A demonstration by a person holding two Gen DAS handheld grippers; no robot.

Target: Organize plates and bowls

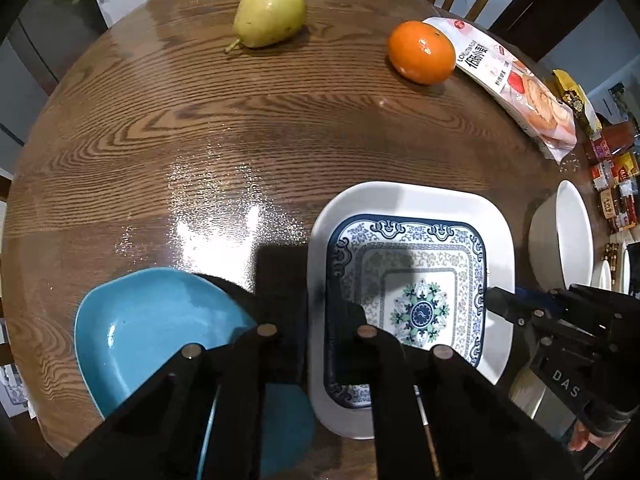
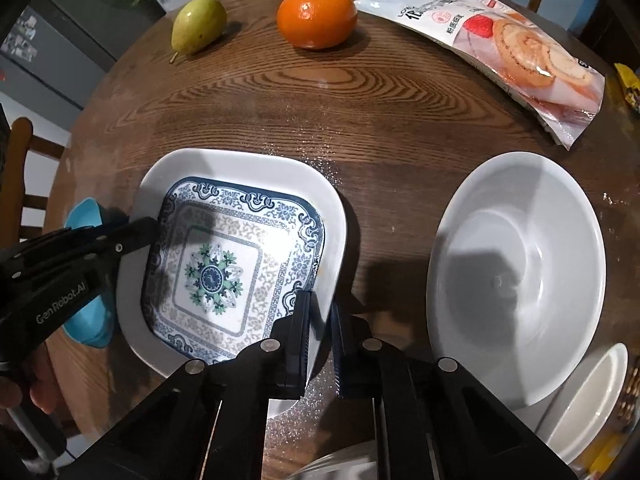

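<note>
Left wrist view: my left gripper [image 1: 317, 320] points steeply down at the left rim of the white square dish [image 1: 404, 200]. Its two fingers straddle that rim, one outside and one inside, and are clamped shut on it. The dish holds a smaller blue-patterned plate [image 1: 416, 272] nested flat inside it. A blue plate [image 1: 152, 320] lies just beside the dish on the left, partly under my outer finger. My right gripper [image 1: 496, 304] enters from the right and meets the opposite rim. A white bowl [image 1: 560, 236] stands beyond it.

Right wrist view: my right gripper [image 2: 320, 344] is closed on the near right rim of the white square dish [image 2: 248, 164], with one finger inside and one outside. The left gripper [image 2: 150, 226] reaches the far left rim. The blue-patterned plate [image 2: 236, 264] sits centred between the two grips. The white bowl [image 2: 516, 272] stands apart on the right, with a second white dish [image 2: 592, 400] past it.

Governing relation: the dish lies directly between my two tools, which are gripped on opposite sides. In my judgement, the next move is a two-handed level lift. Uneven height could let the inner plate slide.

The pear [image 2: 198, 24], orange [image 2: 316, 16] and snack bag [image 2: 500, 48] lie well apart at the far side of the table [image 2: 360, 120].
</note>
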